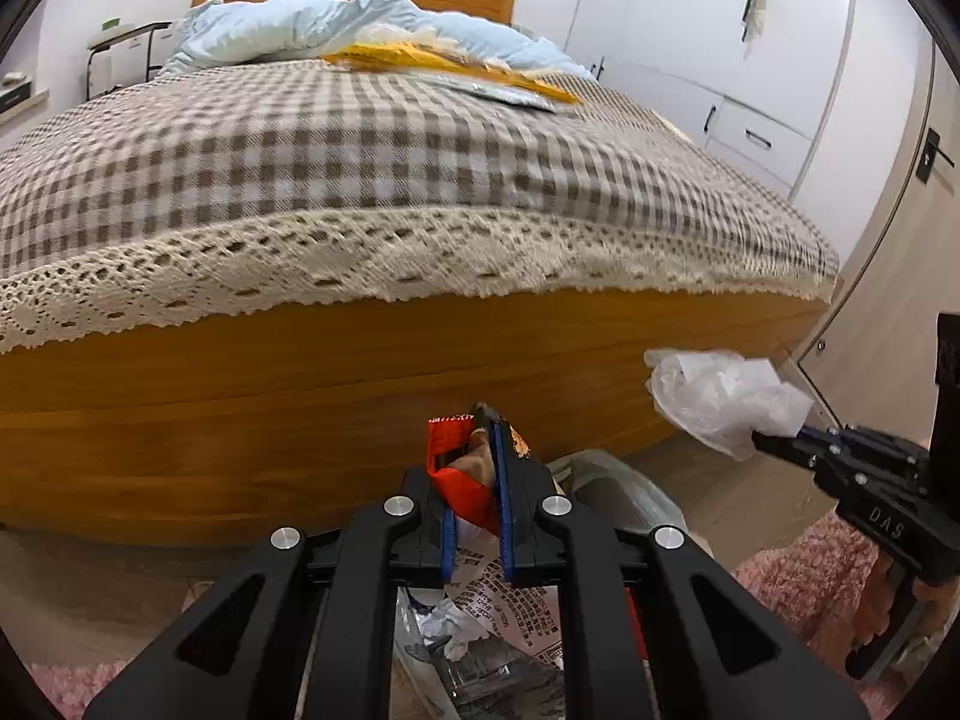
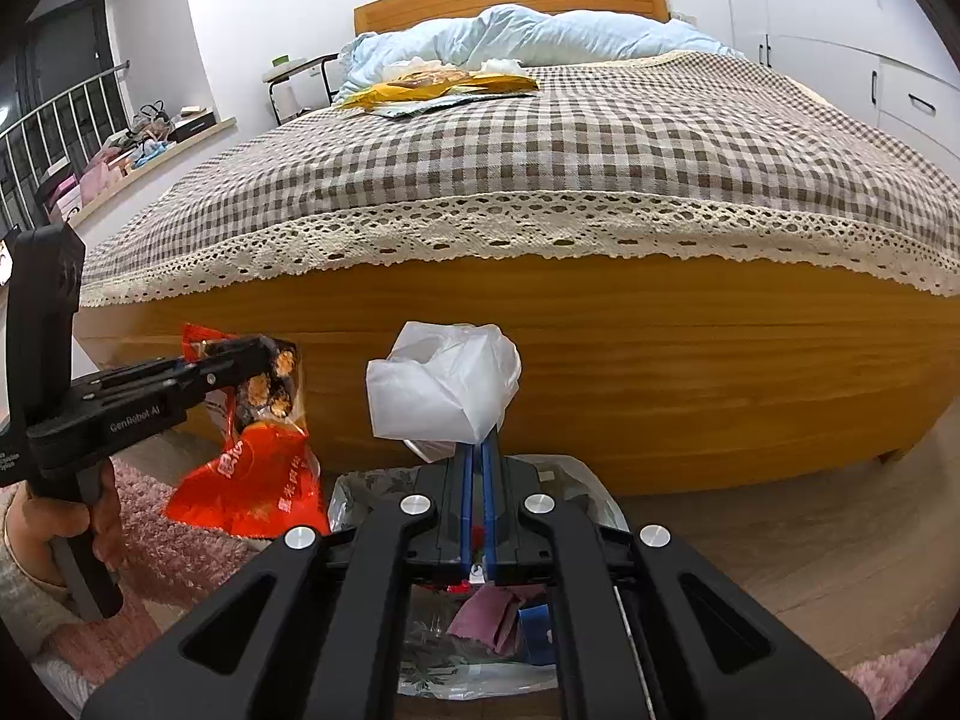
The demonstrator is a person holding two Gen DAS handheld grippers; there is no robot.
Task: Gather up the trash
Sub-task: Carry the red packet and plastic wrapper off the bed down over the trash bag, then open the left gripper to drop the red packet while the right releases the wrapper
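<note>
So the left gripper (image 1: 480,468) sits bottom centre of its own view, jaws pinched nearly together on a red snack wrapper (image 1: 462,474), which sticks up between the blue pads (image 1: 503,498); from the right wrist view the same wrapper (image 2: 258,468) dangles at lower left, red with some orange food pictures near the top, hanging down from the black fingers over a pink fluffy rug (image 2: 174,546). The right gripper (image 2: 477,450) is bottom centre of its view, jaws clamped fully together on a crumpled white plastic bag (image 2: 444,384) that bunches up just above the tips; in the left wrist view that bag (image 1: 720,396) shows at mid right, poking out of the gripper toward the bed. Right below both grippers there's a clear-lined trash bag (image 2: 372,486) open on the floor, with bits already in it: printed paper (image 1: 516,606), a pinkish scrap (image 2: 486,618) and something blue (image 2: 537,630). A hand (image 2: 54,534) wraps the left tool's handle at lower left. Further out, a wooden bed frame (image 2: 660,372) fills the middle, topped by a brown checked cover with lace edging (image 2: 570,144). Up near the top centre, more trash lies on the cover: a yellow packet (image 2: 456,87) in front of a pale blue duvet (image 2: 540,30).
</note>
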